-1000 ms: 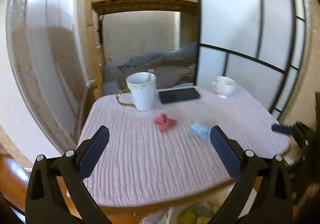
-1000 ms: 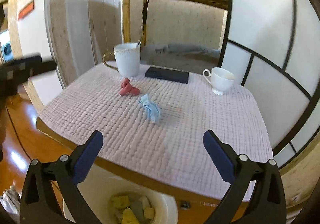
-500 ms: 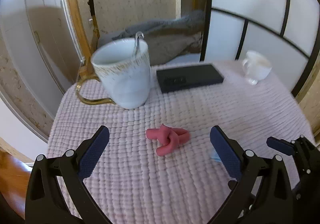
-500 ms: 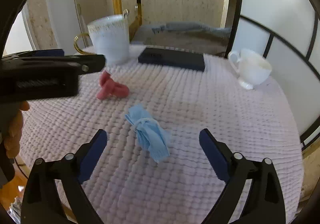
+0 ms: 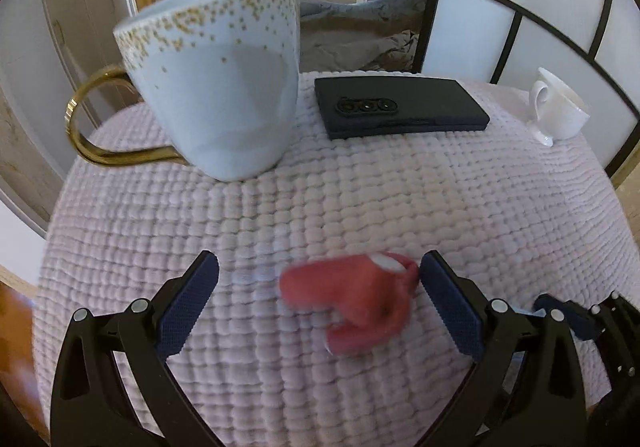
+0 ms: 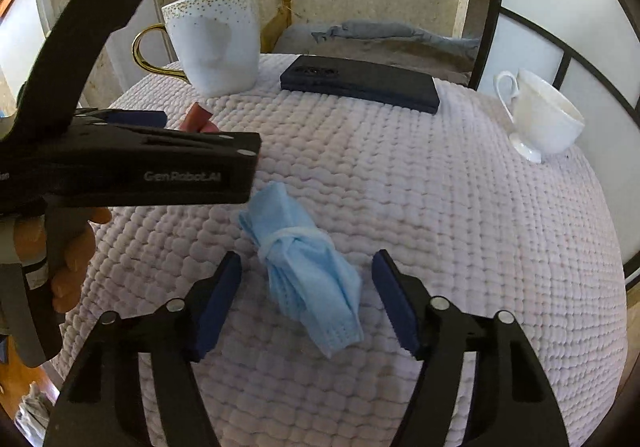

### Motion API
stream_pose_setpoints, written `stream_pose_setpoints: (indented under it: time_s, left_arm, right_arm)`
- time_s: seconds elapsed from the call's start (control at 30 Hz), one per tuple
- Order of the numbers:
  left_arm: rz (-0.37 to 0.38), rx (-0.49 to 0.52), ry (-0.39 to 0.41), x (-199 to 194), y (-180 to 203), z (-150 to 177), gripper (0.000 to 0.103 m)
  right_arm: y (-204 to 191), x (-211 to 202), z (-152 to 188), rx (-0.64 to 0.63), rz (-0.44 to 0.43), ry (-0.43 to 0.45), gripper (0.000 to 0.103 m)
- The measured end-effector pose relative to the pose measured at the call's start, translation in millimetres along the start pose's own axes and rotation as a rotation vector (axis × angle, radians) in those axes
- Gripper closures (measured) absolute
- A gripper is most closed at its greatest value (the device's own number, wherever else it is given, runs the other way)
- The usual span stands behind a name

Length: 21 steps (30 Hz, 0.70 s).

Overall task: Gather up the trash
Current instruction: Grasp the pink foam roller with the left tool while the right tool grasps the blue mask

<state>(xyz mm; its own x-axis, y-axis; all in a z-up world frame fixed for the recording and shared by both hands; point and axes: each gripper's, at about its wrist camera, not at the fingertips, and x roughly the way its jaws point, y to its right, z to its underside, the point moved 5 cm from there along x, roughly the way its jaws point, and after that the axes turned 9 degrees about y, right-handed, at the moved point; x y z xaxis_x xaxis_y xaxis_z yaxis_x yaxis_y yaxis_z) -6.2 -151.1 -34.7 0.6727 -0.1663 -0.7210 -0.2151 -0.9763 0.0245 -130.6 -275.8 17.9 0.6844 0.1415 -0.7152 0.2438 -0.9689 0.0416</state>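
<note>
Left wrist view: your left tool (image 5: 318,295), having closed in, now straddles the red scrap (image 5: 354,305), still gaping and empty, as your right tool (image 6: 306,301) likewise brackets the blue mask (image 6: 310,271).

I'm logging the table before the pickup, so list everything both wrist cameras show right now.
Red crumpled scrap: one, red, on the cloth between the left gripper's fingers, blurred.
Face mask: one, light blue, bundled and tied, between the right gripper's fingers.
Mug: one, white with gold speckles and gold handle, far left; a spoon handle sticks out.
Phone: one, dark, lying flat behind centre.
Teacup: one, white, far right.
Tablecloth: one, pale pink, quilted.
Left gripper: open.
Right gripper: open.
Hand: on the left gripper's handle.
</note>
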Motion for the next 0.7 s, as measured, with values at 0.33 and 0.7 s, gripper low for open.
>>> stream_pose_setpoints:
  time_s: [0.33,0.7]
  left_arm:
    - [0.0,0.044,0.018,7.1,14.8,3.6,0.019]
    - [0.007,0.043,0.04,-6.6,6.6,-0.1,0.039]
  right_arm:
    - [8.3,-5.6,-1.2,0.038,-0.041,0.028,0.069]
    - [17.6,-16.4,-7.2,0.069,-0.048,0.061,0.072]
